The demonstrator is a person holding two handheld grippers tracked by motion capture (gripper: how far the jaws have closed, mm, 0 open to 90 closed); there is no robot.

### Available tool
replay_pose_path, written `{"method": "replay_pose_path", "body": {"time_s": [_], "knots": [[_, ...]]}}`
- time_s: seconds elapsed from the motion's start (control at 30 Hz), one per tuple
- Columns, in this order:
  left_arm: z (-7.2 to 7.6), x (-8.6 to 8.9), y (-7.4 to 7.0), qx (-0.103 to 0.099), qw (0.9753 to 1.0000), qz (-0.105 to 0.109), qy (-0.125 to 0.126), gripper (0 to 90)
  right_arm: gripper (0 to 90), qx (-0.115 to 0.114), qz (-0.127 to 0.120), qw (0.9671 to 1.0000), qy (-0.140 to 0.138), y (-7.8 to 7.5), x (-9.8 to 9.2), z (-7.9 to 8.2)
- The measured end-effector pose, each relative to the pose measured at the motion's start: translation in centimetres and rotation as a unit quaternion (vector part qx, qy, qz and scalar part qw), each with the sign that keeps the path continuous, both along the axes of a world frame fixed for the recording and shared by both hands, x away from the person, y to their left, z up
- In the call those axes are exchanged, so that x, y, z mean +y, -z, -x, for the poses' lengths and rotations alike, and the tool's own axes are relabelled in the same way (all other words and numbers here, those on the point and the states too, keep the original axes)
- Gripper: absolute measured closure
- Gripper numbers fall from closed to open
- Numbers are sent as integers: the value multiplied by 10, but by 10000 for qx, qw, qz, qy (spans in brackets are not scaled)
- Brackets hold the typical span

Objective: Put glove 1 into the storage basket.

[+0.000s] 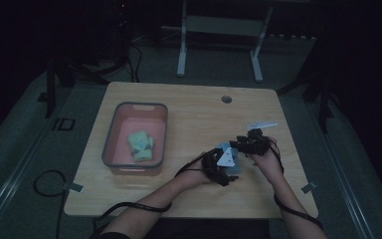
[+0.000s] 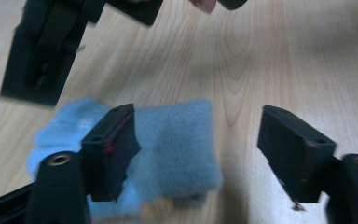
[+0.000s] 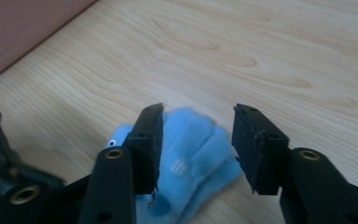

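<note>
Wooden table (image 1: 189, 124), light grain, rounded corners, dim room around it. Far half and the whole middle strip are bare; small round grommet hole (image 1: 226, 99) near the far edge, right of centre. Open room to the right of the grippers up to the right edge, and a bare near strip along the near edge.

Grey-rimmed pink bin (image 1: 135, 137) sits on the left half, well apart from the hands, its long side running near to far. Inside it a pale green folded cloth (image 1: 141, 146) lies toward the near right part of the bin floor.

Both forearms come in from the near edge and meet right of centre, near side. Left gripper (image 1: 225, 167) and right gripper (image 1: 242, 144) are close together, almost touching, over one spot.

Blue fleece cloth (image 2: 177, 149) lies flat on the table there, folded thick, soft fuzzy nap, greyer blue on the top fold and brighter light blue layers at the left. In the right gripper view it (image 3: 191, 154) shows a small white mark and a small eye-like print at its edge.

Left gripper (image 2: 200, 154) jaws spread wide, one jaw over the cloth, the other over bare wood. Right gripper (image 3: 198, 149) jaws parted at medium width, straddling the cloth's upper edge, not pinching it.
</note>
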State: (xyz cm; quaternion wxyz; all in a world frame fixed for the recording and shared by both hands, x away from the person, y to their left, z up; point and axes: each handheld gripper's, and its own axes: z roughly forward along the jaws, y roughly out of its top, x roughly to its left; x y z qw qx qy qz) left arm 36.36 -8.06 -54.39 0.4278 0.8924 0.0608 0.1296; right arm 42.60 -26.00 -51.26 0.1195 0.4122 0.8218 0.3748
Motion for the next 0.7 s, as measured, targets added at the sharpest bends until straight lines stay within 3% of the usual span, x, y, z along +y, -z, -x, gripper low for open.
{"method": "replay_pose_path", "body": {"time_s": [0.2, 0.4, 0.6, 0.7], "knots": [[-10, -5, 11, -27, 9993, -339, -162, 386, 478, 231, 157, 9996, -5, 20, 3, -6], [-10, -7, 16, -31, 9986, -504, -176, 465, 397, 393, 330, 9987, 70, 33, 1, -8], [-10, -6, 16, -14, 9985, -533, -122, 578, 454, 388, 379, 9985, 70, 34, 2, -4], [-9, -4, 15, -2, 9987, -482, -163, 643, 566, 494, 280, 9984, 22, 34, 3, -3]]}}
